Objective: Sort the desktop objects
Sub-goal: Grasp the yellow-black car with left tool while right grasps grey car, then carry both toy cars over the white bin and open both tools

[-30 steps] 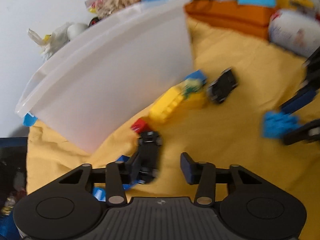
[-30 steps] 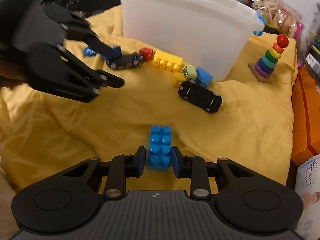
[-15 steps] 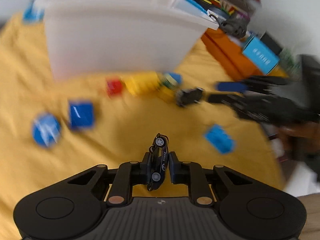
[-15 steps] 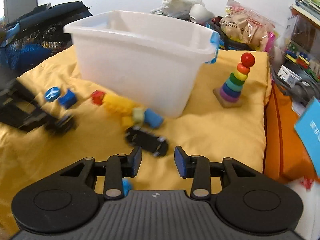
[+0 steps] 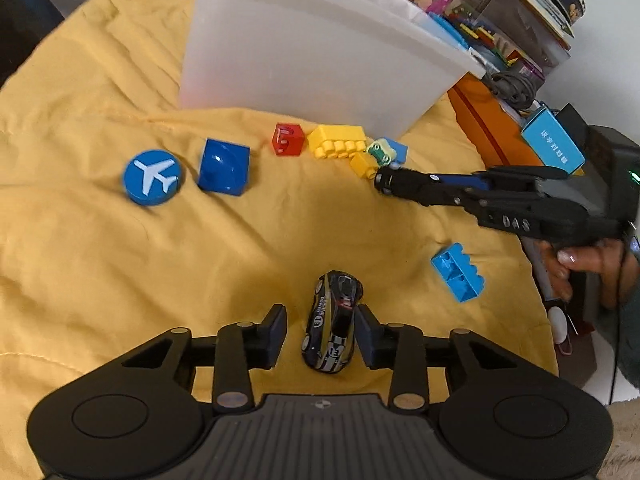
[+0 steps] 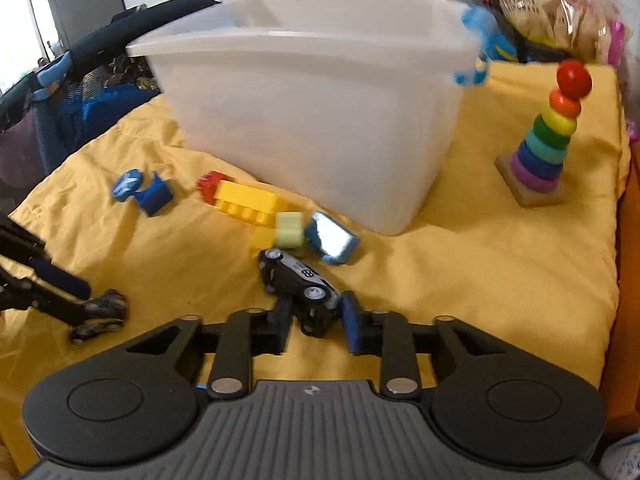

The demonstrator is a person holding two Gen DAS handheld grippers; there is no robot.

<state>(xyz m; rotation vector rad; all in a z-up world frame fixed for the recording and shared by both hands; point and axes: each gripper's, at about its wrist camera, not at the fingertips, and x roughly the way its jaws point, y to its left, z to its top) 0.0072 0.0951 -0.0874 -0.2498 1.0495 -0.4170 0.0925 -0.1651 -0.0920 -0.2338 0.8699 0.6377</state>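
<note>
A dark toy car with gold stripes [image 5: 334, 328] lies on the yellow cloth [image 5: 120, 280] between the fingers of my left gripper [image 5: 320, 334]. Those jaws are opening; the left pad stands clear of the car. My right gripper [image 6: 316, 324] is closing on the tail of a black toy car [image 6: 298, 280], and both pads touch its sides. In the left wrist view the right gripper [image 5: 386, 179] reaches in from the right, beside the yellow brick [image 5: 340, 140]. A light blue brick [image 5: 458, 272] lies loose on the cloth. The white bin [image 6: 312, 120] stands behind the toys.
A blue aeroplane disc [image 5: 152, 176], a blue block [image 5: 224, 166] and a red cube [image 5: 287, 140] lie in front of the bin. A rainbow ring tower [image 6: 548, 132] stands at the right. An orange box [image 5: 480, 120] and clutter border the cloth. A person's hand [image 5: 580, 264] holds the right gripper.
My left gripper picked up the striped car, carried it off and has now opened, leaving it flat on the cloth. My right gripper let go of the light blue brick, moved forward and closed around the black car.
</note>
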